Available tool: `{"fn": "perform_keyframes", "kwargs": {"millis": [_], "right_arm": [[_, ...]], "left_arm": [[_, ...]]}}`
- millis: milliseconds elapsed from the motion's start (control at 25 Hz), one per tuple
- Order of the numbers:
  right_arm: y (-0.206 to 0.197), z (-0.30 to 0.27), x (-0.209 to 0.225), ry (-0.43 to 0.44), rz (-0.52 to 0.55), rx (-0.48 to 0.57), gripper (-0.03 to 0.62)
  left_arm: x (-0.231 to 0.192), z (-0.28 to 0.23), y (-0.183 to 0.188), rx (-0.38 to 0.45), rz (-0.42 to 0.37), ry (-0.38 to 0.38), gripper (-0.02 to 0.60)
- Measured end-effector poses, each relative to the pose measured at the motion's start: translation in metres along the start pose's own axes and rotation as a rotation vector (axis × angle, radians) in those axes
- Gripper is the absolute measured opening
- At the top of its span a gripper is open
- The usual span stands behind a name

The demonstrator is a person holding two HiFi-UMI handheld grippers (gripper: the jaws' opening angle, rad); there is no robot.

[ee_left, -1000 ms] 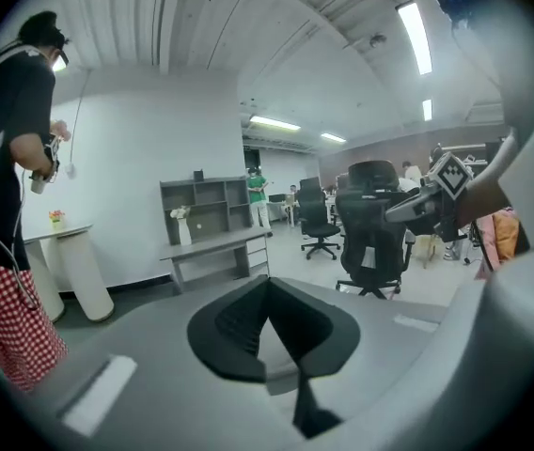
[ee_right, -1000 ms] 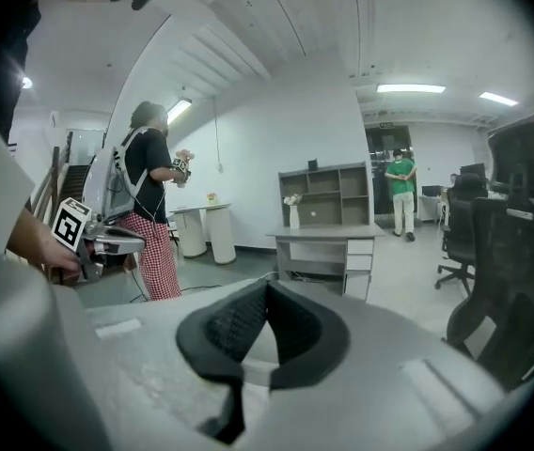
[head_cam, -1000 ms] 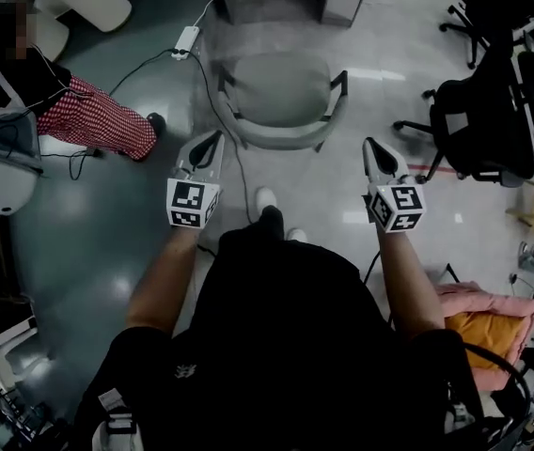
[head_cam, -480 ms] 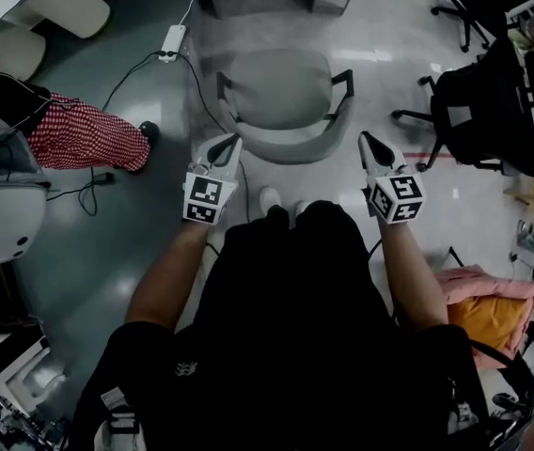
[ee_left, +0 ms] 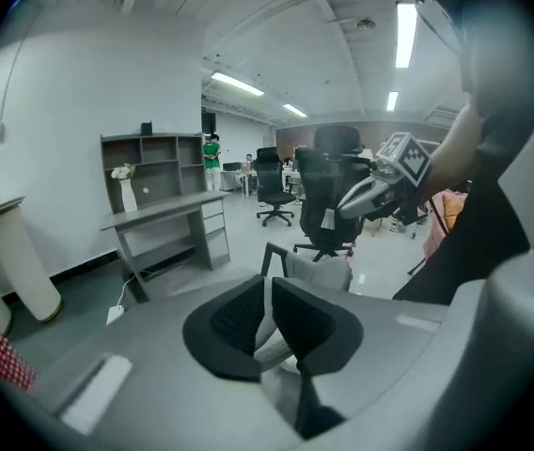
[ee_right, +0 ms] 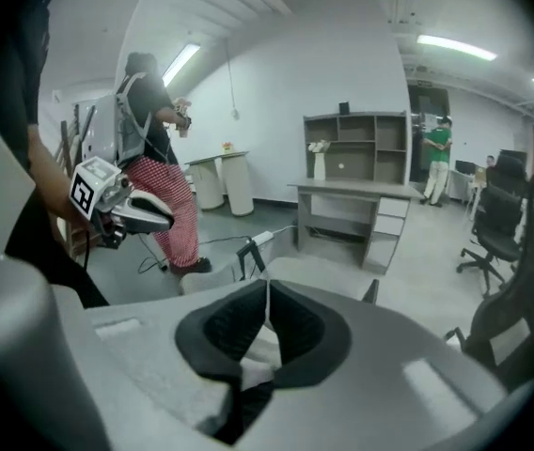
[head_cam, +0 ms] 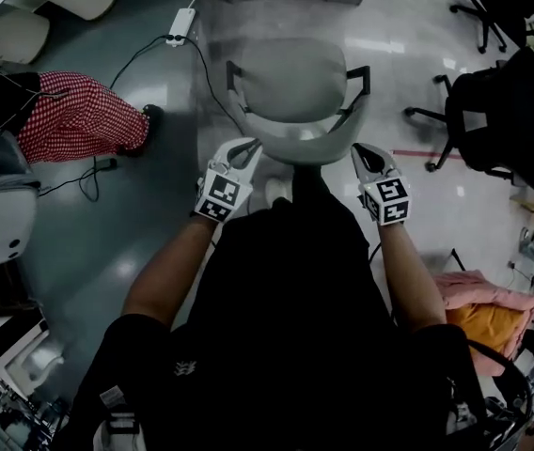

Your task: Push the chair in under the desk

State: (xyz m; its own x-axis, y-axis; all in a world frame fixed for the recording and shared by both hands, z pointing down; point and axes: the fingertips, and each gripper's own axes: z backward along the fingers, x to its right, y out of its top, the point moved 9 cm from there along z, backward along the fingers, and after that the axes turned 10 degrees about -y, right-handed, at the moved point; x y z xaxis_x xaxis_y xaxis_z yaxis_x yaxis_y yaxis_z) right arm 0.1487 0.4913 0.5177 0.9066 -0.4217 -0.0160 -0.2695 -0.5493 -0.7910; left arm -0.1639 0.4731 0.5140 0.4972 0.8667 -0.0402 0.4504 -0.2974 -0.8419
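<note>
Floor: the glossy floor is carrying the grey chair.
Room: an open strip is lying between the chair and the desk.
Claws: my left gripper is just opening a narrow slit, with nothing between; my right gripper is pressing its jaws together, empty.

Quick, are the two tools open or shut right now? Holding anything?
Left tool: just opening a crack, nothing pinched; the chair shows through the gap.
Right tool: shut, empty.

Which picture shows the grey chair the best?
The head view. It looks down on the chair and shows almost all of it: seat, both armrests and curved back. In the left gripper view only part of the chair peeks out; in the right gripper view the chair is mostly hidden too.
</note>
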Motion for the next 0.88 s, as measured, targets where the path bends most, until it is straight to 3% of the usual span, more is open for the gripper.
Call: {"fn": "perform_keyframes", "kwargs": {"millis": [120, 240, 320, 440, 640, 760, 880], "right_arm": [[-0.010, -0.018, -0.015, 0.106, 0.091, -0.033, 0.042], [-0.017, -0.031, -0.027, 0.212, 0.152, -0.051, 0.141], [-0.022, -0.038, -0.033, 0.285, 0.184, -0.068, 0.200], [-0.035, -0.048, -0.035, 0.358, 0.235, -0.127, 0.251], [-0.058, -0.068, -0.035, 0.373, 0.463, -0.270, 0.281], [-0.062, -0.079, -0.034, 0.327, 0.615, -0.282, 0.278], [-0.066, -0.092, -0.034, 0.301, 0.674, -0.303, 0.267]], "left_arm": [[0.003, -0.010, -0.012, -0.043, -0.042, -0.050, 0.052], [0.008, -0.027, -0.028, -0.114, -0.056, -0.144, 0.112], [0.013, -0.040, -0.039, -0.172, -0.086, -0.200, 0.184], [0.020, -0.058, -0.054, -0.246, -0.140, -0.258, 0.225], [0.027, -0.081, -0.066, -0.321, -0.218, -0.302, 0.252], [0.028, -0.093, -0.065, -0.354, -0.243, -0.296, 0.252], [0.025, -0.106, -0.066, -0.394, -0.254, -0.284, 0.249]]}}
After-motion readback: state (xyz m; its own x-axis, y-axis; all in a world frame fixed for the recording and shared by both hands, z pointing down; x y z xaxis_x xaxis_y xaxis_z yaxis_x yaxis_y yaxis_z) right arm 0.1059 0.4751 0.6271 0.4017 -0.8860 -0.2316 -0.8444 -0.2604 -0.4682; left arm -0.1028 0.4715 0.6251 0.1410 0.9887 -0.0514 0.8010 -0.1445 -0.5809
